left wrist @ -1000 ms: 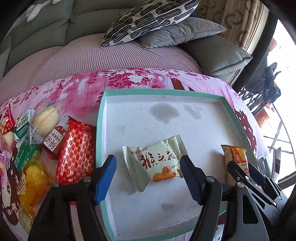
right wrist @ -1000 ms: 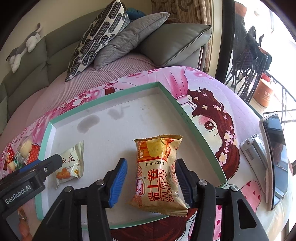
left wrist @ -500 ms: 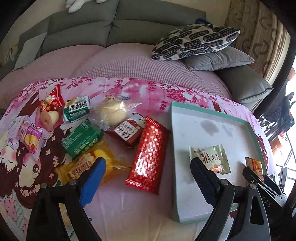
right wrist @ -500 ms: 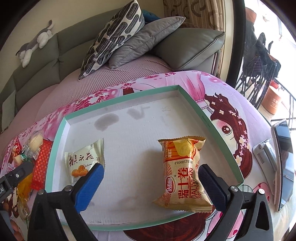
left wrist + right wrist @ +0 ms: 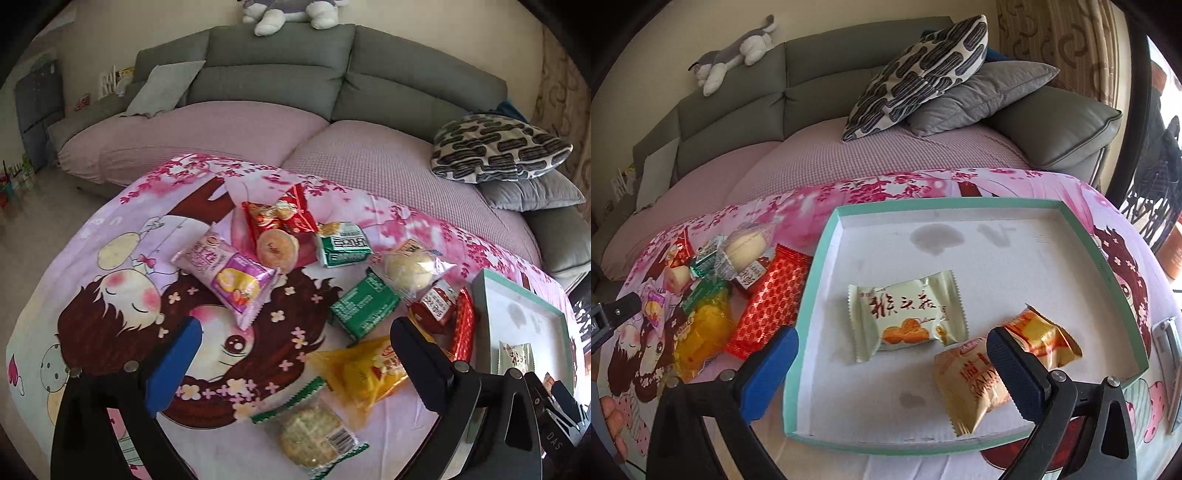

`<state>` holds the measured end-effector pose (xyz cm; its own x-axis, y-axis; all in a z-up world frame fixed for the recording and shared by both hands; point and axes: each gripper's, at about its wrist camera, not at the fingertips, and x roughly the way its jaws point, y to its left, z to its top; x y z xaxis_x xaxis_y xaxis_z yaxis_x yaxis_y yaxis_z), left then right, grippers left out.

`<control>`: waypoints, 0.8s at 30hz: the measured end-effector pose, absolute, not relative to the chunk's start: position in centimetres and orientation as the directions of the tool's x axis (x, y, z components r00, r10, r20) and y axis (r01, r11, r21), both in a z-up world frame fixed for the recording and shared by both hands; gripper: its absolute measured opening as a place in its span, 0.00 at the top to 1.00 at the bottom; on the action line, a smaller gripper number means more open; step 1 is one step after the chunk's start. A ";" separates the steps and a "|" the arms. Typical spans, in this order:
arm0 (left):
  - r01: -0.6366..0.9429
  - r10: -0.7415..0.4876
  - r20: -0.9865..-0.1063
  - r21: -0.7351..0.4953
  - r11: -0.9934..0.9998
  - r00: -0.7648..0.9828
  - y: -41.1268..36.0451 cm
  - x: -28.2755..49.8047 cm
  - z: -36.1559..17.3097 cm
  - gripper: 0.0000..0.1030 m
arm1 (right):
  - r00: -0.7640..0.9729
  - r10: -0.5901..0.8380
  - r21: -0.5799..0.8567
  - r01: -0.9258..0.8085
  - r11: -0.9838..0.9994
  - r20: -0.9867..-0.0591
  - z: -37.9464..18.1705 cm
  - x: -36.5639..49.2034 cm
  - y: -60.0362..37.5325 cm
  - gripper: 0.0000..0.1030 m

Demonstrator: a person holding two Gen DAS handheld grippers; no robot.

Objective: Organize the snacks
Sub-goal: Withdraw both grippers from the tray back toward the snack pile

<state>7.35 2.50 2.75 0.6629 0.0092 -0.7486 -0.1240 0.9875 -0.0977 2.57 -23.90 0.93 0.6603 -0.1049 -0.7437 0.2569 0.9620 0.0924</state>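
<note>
A teal-rimmed white tray [image 5: 812,306] holds a pale green snack packet [image 5: 905,317] and an orange Swiss-roll packet [image 5: 975,384]. The tray also shows in the left wrist view [image 5: 517,295]. My right gripper [image 5: 890,369] is open and empty above the tray's front. My left gripper [image 5: 295,358] is open and empty over the loose snacks: a yellow packet [image 5: 362,369], a round cracker pack [image 5: 314,435], a green packet [image 5: 364,304], a purple packet [image 5: 225,273], a long red packet [image 5: 463,328].
More snacks lie on the pink cartoon cloth [image 5: 110,295]: red packets [image 5: 280,218], a green-white packet [image 5: 343,243], a clear-wrapped bun [image 5: 410,269]. A grey sofa [image 5: 277,81] with cushions stands behind. A phone [image 5: 1167,354] lies right of the tray.
My left gripper has swung left from the tray to above the loose snack pile. My right gripper opened, let go of the orange packet and drew back left over the tray.
</note>
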 end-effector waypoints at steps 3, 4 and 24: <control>-0.170 0.032 -0.751 -0.108 0.979 0.659 4.8 7.1 2.9 0.01 | 0.668 -0.062 0.095 0.196 0.976 -0.742 1.0 3.1 -21.5 0.00; -0.186 0.038 -0.754 -0.112 0.976 0.656 5.4 7.0 2.8 0.01 | 0.665 -0.059 0.082 0.178 0.981 -0.744 0.9 3.2 -20.7 0.00; -0.162 -0.087 -0.861 -0.193 0.968 0.502 6.7 5.6 -1.9 0.01 | 0.611 -0.009 0.049 0.079 0.996 -0.792 0.3 2.0 -14.2 0.00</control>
<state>5.60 6.73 -1.85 0.5018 -0.0873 -0.8605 -0.1624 0.9677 -0.1929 1.96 -14.20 0.27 0.6105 -0.0090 -0.7919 0.0789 0.9957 0.0495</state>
